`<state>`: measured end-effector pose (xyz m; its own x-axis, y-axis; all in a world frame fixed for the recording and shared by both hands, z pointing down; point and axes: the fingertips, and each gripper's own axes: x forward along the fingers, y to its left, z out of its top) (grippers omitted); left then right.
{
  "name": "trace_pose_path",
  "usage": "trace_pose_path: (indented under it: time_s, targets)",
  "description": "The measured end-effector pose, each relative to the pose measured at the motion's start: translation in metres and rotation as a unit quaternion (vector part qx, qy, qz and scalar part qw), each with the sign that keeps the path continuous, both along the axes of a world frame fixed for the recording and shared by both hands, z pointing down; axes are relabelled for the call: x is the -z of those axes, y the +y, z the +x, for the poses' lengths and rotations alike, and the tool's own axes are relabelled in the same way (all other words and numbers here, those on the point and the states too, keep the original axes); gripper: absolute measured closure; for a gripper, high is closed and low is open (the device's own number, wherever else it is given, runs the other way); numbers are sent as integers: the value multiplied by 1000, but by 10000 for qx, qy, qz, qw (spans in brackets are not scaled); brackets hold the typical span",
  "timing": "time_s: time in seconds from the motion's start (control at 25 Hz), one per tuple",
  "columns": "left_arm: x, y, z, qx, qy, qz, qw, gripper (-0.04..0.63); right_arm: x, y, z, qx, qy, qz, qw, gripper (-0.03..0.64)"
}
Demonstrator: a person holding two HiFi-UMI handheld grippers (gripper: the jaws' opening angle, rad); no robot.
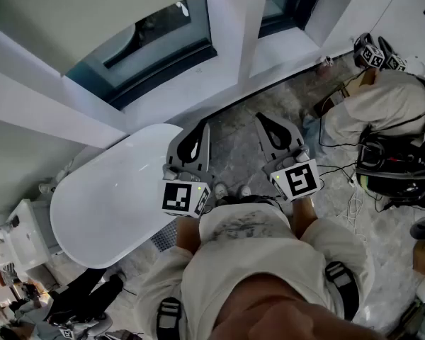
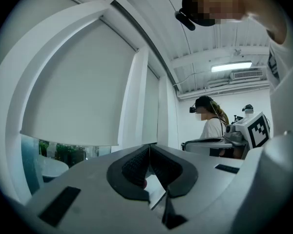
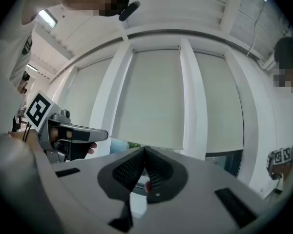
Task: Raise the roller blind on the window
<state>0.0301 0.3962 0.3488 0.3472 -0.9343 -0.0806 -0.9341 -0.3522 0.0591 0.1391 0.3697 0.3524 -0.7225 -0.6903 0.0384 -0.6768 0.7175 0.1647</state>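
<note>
Pale grey-green fabric: the roller blind [image 1: 92, 9] covers most of the window [image 1: 156, 44], leaving a strip of glass below its bottom edge. It lies ahead of both tools and touches neither.

Left hand-held gripper [image 1: 198, 137]: held close to the person's chest and pointed at the window. In the left gripper view its jaws meet tip to tip, with nothing between them [image 2: 149, 149]. The blind [image 2: 78, 96] fills that view's left side.

Right hand-held gripper [image 1: 269, 129]: held just beside the left one. Its jaws are likewise pressed together and empty [image 3: 144, 151], and they face the middle blind panel [image 3: 151, 96].

A white oval surface [image 1: 106, 204] stands to the person's left, near the window. A second person [image 1: 382, 112] crouches on the marbled floor [image 1: 244, 151] to the right.
</note>
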Motion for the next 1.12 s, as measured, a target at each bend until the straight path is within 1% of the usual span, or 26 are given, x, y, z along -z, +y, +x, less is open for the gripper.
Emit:
trace_pose_path:
  time_s: [0.12, 0.24, 0.4, 0.48, 0.64, 0.76, 1.0, 1.12]
  targets:
    - [3, 1, 3, 65, 20, -17, 10000, 584, 3, 1, 2, 54, 8, -39, 10000, 555]
    - [-2, -10, 6, 149, 46, -99, 9998, 584, 0, -9, 7, 133, -56, -53, 9999, 555]
    - [-2, -21, 4, 278, 82, -196, 9994, 584, 3, -17, 2, 315, -108, 1, 9994, 555]
    - [0, -14, 6, 342, 103, -212, 9991, 584, 6, -12, 5, 343, -125, -46, 9993, 555]
    - [-7, 14, 25, 459, 61, -163, 9988, 584, -1, 9, 26, 362, -298, -94, 9989, 555]
    - [-13, 21, 22, 533, 39, -169, 9984, 584, -4, 14, 25, 435, -405, -106, 9982, 555]
    - [-9, 14, 36, 539, -1, -114, 9985, 584, 5, 9, 37, 427, -380, 105, 9983, 555]
    - [-13, 1, 32, 508, 11, -123, 9986, 584, 0, -3, 31, 417, -308, 99, 9986, 555]
